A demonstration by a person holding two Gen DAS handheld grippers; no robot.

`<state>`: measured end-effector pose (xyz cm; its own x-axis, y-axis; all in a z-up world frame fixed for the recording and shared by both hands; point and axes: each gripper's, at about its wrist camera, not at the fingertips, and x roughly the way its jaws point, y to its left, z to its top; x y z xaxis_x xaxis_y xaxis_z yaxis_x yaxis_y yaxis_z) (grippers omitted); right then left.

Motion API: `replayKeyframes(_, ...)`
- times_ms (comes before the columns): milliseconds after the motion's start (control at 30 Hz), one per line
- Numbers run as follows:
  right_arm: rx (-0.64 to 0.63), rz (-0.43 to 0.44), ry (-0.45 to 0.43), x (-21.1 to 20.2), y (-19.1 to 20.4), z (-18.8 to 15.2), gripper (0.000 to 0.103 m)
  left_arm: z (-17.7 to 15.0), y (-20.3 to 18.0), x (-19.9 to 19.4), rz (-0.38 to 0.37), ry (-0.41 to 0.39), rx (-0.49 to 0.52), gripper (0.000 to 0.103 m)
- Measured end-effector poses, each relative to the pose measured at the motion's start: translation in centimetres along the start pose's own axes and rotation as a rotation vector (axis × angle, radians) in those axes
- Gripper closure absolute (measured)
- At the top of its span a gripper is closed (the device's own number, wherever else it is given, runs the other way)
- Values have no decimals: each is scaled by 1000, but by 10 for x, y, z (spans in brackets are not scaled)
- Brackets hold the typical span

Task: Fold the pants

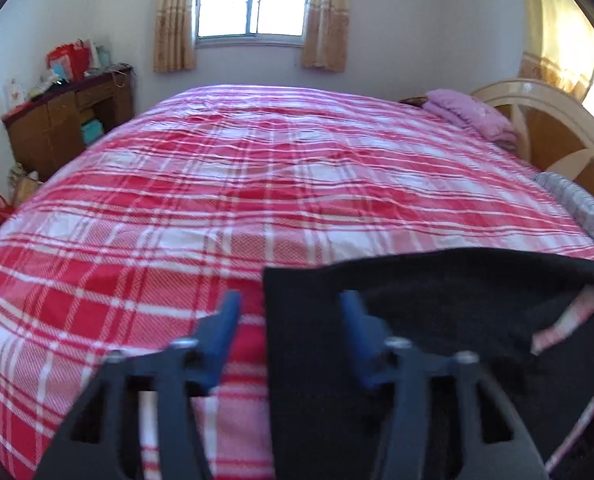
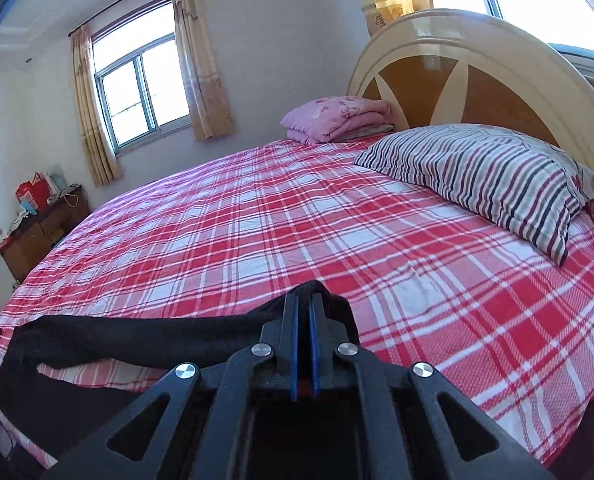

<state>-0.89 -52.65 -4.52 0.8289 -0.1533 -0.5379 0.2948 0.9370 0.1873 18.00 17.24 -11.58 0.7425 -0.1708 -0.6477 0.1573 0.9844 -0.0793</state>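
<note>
Right claw (image 2: 305, 304) pinching black pants (image 2: 137, 336) | left claw (image 1: 291, 308) spread | pants run sideways along bed (image 2: 337, 220) edge

Right gripper (image 2: 305, 312) pinching black pants (image 2: 137, 336) over the bed (image 2: 297, 220)

Its jaws are closed on a raised fold; the rest trails left along the bed's near edge. A striped pillow (image 2: 493, 176) lies by the headboard (image 2: 457, 68).

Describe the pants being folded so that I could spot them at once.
Start from the big bed under its red and white checked sheet, and look along the near edge. The pants are the dark, black cloth lying there, one end pinched in the right gripper. Everything else on the bed is pale: a striped pillow and a folded pink blanket by the headboard.
</note>
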Motion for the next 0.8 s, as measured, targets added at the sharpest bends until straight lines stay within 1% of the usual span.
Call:
replayKeyframes(33, 4, 0, 3, 1, -2, -2, 99, 3, -2, 8, 7, -1, 7, 35)
replayKeyframes(100, 6, -5, 10, 2, -6, -6, 99, 9, -4, 25, 15, 43, 17, 35)
replayKeyframes(167, 8, -7, 15, 3, -8, -10, 99, 14, -4, 46, 19, 79, 7, 35)
replayKeyframes(200, 10, -9, 17, 4, -9, -11, 99, 16, -2, 59, 17, 112, -2, 36)
replayKeyframes(233, 12, -11, 19, 6, -10, -12, 99, 16, -1, 69, 25, 148, -13, 40)
replayKeyframes(267, 11, -13, 20, 7, -10, -13, 99, 15, -1, 75, 23, 176, -21, 54)
replayKeyframes(300, 9, -15, 23, 8, -11, -14, 99, 15, 0, 80, 1, 194, -31, 59)
replayKeyframes(333, 8, -18, 25, 9, -11, -15, 99, 18, -1, 80, -11, 183, -31, 69)
replayKeyframes(367, 7, -22, 26, 10, -11, -16, 99, 19, -3, 78, -16, 184, -21, 89)
replayKeyframes(400, 6, -24, 25, 10, -11, -16, 99, 21, -7, 76, -29, 190, -6, 89)
replayKeyframes(433, 6, -26, 23, 10, -12, -16, 99, 21, -10, 69, -13, 178, 10, 90)
replayKeyframes(500, 5, -26, 15, 8, -11, -15, 99, 24, -16, 51, -3, 123, 52, 91)
replayKeyframes(567, 1, -28, 6, 6, -10, -14, 99, 26, -16, 28, -41, 53, 60, 91)
replayKeyframes(667, 0, -30, -10, 2, -9, -14, 99, 21, -8, -12, -92, -38, 45, 91)
replayKeyframes(733, 13, -34, -16, 1, -10, -15, 99, 13, -3, -33, -124, -86, 46, 91)
replayKeyframes(767, 19, -40, -17, 1, -11, -15, 99, 5, 0, -44, -144, -103, 53, 91)
replayKeyframes(800, 27, -46, -17, 1, -12, -16, 99, 1, 0, -47, -155, -108, 58, 91)
